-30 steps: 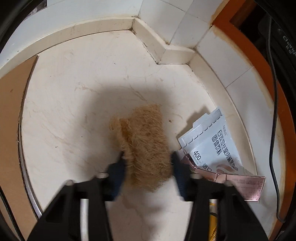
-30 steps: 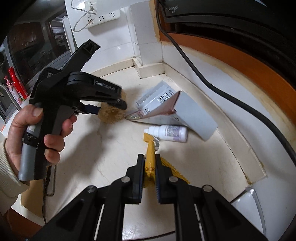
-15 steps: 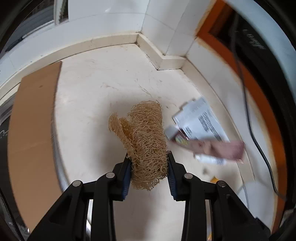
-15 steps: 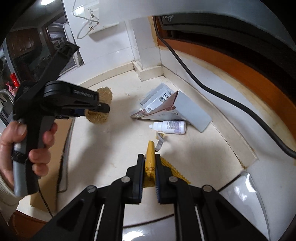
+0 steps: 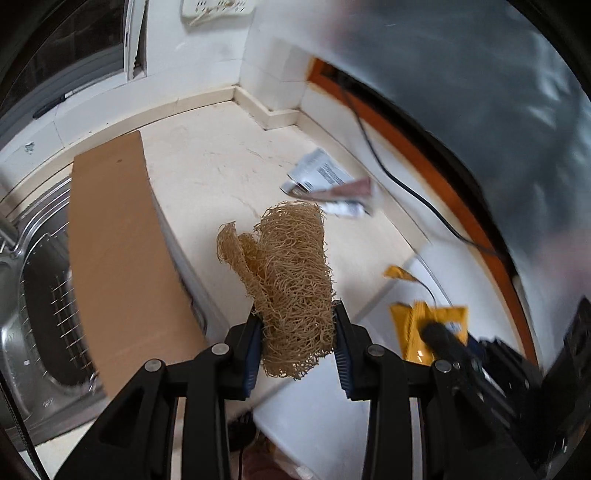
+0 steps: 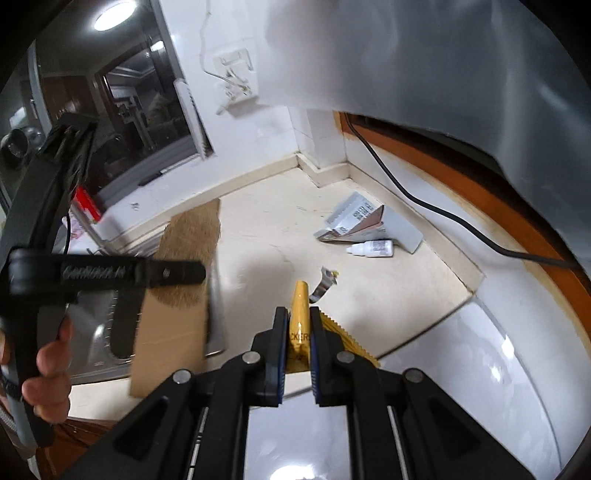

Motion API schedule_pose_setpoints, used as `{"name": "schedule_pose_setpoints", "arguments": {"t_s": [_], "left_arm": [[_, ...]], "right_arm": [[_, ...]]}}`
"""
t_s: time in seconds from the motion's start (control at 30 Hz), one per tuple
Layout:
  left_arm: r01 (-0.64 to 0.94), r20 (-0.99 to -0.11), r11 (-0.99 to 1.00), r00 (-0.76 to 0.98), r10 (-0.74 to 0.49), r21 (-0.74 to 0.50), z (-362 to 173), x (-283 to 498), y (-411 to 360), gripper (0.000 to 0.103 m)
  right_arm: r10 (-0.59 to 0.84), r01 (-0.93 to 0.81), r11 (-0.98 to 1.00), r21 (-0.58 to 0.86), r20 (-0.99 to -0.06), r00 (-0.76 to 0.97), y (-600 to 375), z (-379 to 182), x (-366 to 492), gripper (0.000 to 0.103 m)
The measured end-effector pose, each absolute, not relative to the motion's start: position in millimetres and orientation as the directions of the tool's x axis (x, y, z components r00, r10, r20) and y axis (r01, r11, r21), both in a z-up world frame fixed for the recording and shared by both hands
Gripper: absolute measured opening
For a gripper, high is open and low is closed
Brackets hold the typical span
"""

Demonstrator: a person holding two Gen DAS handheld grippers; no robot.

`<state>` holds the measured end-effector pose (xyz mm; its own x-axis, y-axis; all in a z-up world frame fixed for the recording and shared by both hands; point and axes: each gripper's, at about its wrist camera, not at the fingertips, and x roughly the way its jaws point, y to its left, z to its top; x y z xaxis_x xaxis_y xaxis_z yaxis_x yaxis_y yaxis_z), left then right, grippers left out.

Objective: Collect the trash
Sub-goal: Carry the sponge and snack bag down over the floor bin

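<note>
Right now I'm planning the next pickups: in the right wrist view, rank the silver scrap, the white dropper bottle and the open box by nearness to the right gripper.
1. The silver scrap, just beyond the right gripper, slightly right.
2. The white dropper bottle, farther back on the right.
3. The open box, right behind the bottle, toward the corner.

Both fisheye views bowed straight lines hard toward their dark, vignetted rims. A round ceiling lamp [image 6: 112, 16] glowed at the top left of the right wrist view, and soft glare sat on the glossy white surface [image 6: 461, 387] at the counter's near edge. Light was even and moderately bright; a faint shadow lay mid-counter. Motion blur smeared the packets [image 5: 325, 181] and perhaps a grey appliance [image 5: 480, 92] in the left wrist view.
</note>
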<state>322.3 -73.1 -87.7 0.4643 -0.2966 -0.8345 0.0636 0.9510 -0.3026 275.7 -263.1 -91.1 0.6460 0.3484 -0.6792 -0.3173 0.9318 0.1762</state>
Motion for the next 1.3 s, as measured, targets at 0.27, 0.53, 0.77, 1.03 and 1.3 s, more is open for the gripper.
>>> {"name": "schedule_pose_setpoints", "arguments": {"t_s": [0.27, 0.53, 0.77, 1.03, 1.3], "left_arm": [[0.154, -0.797, 0.935, 0.49, -0.353, -0.319, -34, 213, -38, 0.032], [0.233, -0.744, 0.918, 0.538, -0.397, -0.321, 23, 107, 4, 0.033], [0.267, -0.785, 0.925, 0.494, -0.374, -0.272, -4, 42, 20, 0.033], [0.32, -0.868, 0.932, 0.398, -0.295, -0.17, -124, -6, 17, 0.033], [0.313, -0.922, 0.938, 0.297, -0.249, -0.152, -295, -14, 16, 0.033]], "right_arm": [[0.374, -0.334, 0.923, 0.191, -0.645, 0.666, -234, -47, 181, 0.01], [0.421, -0.375, 0.903, 0.209, -0.599, 0.681, -199, -7, 81, 0.01], [0.441, -0.384, 0.893, 0.234, -0.626, 0.643, -176, -19, 25, 0.01], [0.446, -0.362, 0.887, 0.285, -0.727, 0.522, -153, -111, -6, 0.01], [0.389, -0.266, 0.916, 0.3, -0.824, 0.412, -151, -290, 1, 0.01]]}}
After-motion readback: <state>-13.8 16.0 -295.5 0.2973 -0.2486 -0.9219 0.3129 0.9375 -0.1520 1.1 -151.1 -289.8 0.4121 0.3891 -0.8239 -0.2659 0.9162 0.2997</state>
